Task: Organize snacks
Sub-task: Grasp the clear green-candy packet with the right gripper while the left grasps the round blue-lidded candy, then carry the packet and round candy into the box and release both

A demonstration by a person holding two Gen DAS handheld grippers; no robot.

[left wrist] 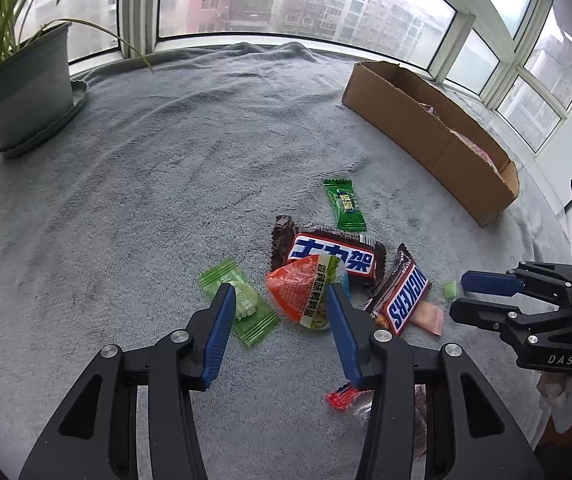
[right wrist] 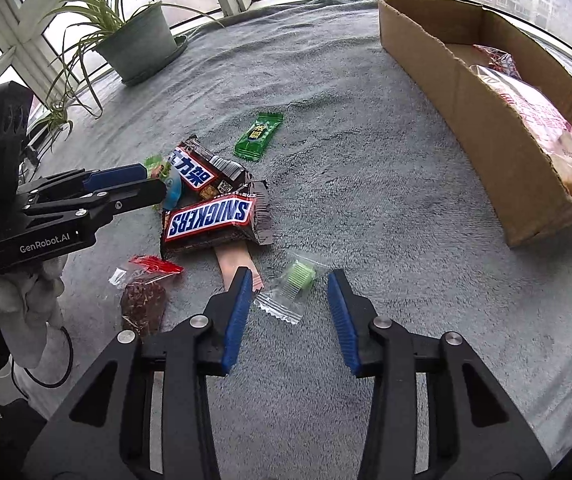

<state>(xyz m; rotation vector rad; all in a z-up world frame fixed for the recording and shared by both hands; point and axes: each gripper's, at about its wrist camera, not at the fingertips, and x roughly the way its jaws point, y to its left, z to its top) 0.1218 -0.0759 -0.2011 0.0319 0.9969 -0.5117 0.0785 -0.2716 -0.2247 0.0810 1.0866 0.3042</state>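
Left hand-held gripper [left wrist: 280, 300] is hovering released over the orange snack packet [left wrist: 305, 286], which is lying just ahead between its jaws. Right hand-held gripper [right wrist: 290, 284], also released, is nearing the small green candy [right wrist: 299, 276]. Cardboard box [right wrist: 465, 92] is sitting further right on the grey blanket [left wrist: 166, 160], by the windows.

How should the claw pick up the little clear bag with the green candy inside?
Grab the clear bag across its puffy middle, where the green candy sits, coming straight down from above. It lies flat on the gray blanket, so its thin crimped ends would probably slip. The right claw is open and already around it, nothing crowding it.
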